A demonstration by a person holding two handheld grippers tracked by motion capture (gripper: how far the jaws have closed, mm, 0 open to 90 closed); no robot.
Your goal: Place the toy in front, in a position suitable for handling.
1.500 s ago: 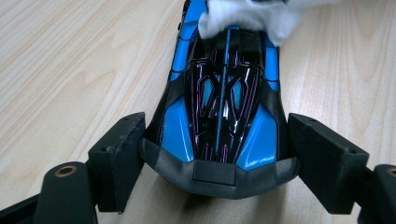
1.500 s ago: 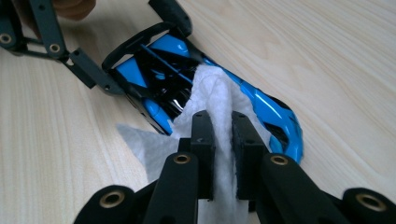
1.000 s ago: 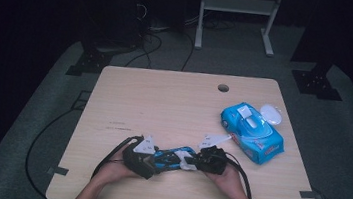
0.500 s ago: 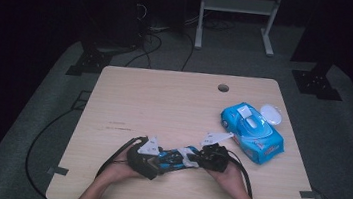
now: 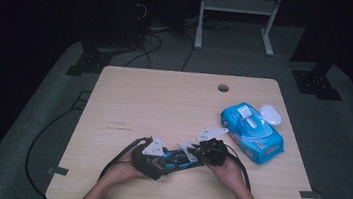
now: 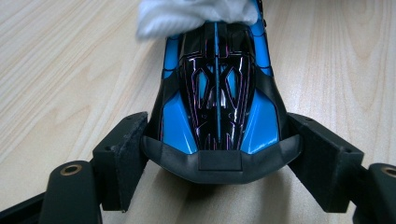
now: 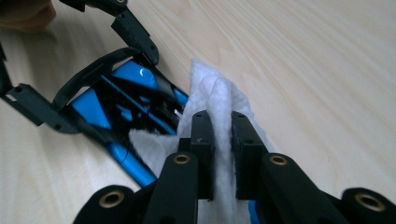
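Wiping tip — left gripper (image 6: 217, 154) clamps the car (image 6: 217, 98), right gripper (image 7: 220, 154) pinches the wipe (image 7: 210, 100) — use short, light strokes.

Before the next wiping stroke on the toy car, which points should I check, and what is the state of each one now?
1. Left gripper holds the toy car by its black end, a jaw on each side: ok.
2. Right gripper is shut on the white wipe: ok.
3. Wipe lies on the car's body: ok.
4. Car rests flat on the table: ok.
5. Blue wipes pack stands apart from both hands: ok.
6. How much of the car is already clean: cannot tell.
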